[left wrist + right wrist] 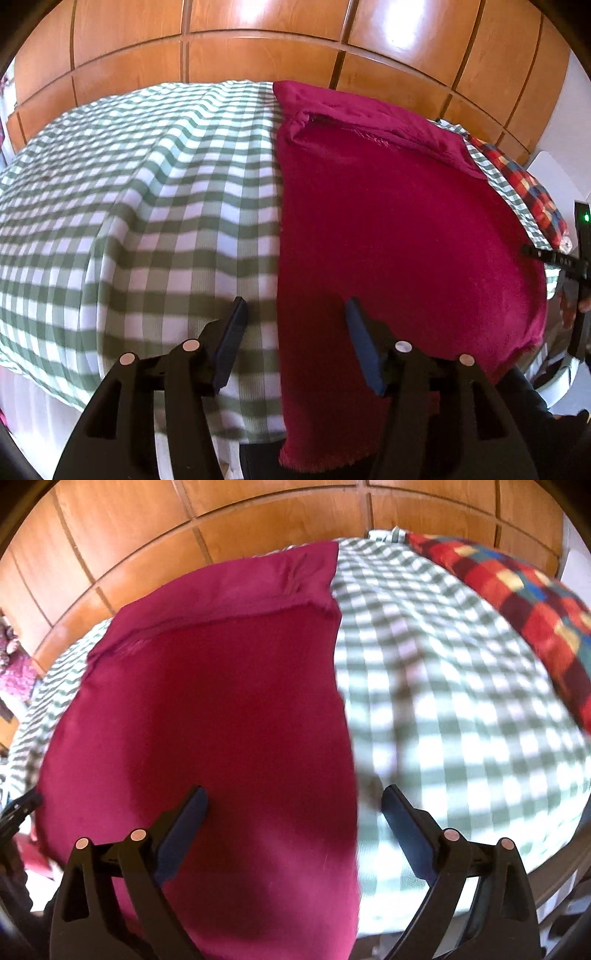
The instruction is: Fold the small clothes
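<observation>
Both grippers hang over the near end of the cloth with nothing between their pads: your left gripper [295, 310] straddles the garment's left edge, jaws apart, and your right gripper [293, 799] straddles its right edge, jaws spread wide. Neither touches fabric, as far as the blur allows. Magenta garment [207, 709] lies flat and lengthwise on the green-checked bedspread [147, 192], far end showing a turned-over hem or waistband [229, 613], near end draping off the bed's front edge. Fabric looks like fleece or plush: soft, light, limp, probably not slippery, so expect it to sag from any pinch and drag on the bedspread rather than slide. Best hold, by my reading, is the two near corners where the cloth hangs free; pinch a single layer well in from the edge. Multicoloured plaid blanket [517, 590] sits well apart at the right. Wooden wardrobe panels [258, 55] stand behind the bed.
</observation>
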Demonstrator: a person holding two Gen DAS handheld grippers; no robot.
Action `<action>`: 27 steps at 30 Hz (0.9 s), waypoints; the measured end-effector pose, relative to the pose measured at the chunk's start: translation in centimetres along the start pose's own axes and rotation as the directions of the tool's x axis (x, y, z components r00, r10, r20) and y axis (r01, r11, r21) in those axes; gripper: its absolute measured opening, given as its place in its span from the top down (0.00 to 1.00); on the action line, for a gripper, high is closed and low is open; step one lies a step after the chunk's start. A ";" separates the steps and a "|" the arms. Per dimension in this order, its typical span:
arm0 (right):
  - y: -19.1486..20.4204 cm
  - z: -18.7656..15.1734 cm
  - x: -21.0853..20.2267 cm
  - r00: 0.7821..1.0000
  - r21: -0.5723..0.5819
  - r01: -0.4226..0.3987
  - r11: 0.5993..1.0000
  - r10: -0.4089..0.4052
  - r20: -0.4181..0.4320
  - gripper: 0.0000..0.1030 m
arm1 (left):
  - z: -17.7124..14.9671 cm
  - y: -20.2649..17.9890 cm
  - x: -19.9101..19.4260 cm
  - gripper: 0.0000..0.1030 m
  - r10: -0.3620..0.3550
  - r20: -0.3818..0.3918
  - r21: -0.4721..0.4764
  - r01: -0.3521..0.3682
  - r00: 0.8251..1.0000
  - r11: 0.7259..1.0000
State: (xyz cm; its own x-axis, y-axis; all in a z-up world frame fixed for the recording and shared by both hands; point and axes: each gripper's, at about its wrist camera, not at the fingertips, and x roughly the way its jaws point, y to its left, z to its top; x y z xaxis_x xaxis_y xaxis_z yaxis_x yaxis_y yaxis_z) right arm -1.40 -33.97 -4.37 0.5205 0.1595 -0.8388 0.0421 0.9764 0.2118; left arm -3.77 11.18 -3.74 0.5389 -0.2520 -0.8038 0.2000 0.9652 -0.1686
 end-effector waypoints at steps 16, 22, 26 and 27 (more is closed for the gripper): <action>1.3 -2.9 -1.7 0.982 -0.005 -0.129 0.992 0.128 -0.136 0.82 | -1.4 -1.8 -1.1 0.90 -0.071 -0.089 0.046 0.075 0.994 0.996; 1.3 0.6 -4.3 0.956 0.071 -0.292 0.954 0.293 -0.015 0.84 | 1.2 -0.3 -3.3 0.91 -0.240 -0.023 -0.072 0.238 0.971 0.969; 1.0 4.2 -4.3 0.935 0.102 -0.354 0.930 0.347 0.075 0.84 | 4.8 0.2 -4.1 0.91 -0.316 0.071 -0.089 0.322 0.946 0.943; 0.7 5.0 -4.0 0.935 0.109 -0.352 0.930 0.344 0.090 0.84 | 6.0 0.3 -3.8 0.91 -0.327 0.093 -0.093 0.335 0.940 0.937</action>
State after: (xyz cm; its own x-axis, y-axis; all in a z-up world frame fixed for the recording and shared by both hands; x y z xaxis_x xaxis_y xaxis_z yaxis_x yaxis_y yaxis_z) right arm 0.81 -34.61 1.59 0.5776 0.4716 -0.6663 -0.0510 0.8355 0.5471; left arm -0.85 12.06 2.71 0.5173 -0.5594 -0.6476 0.2923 0.8268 -0.4806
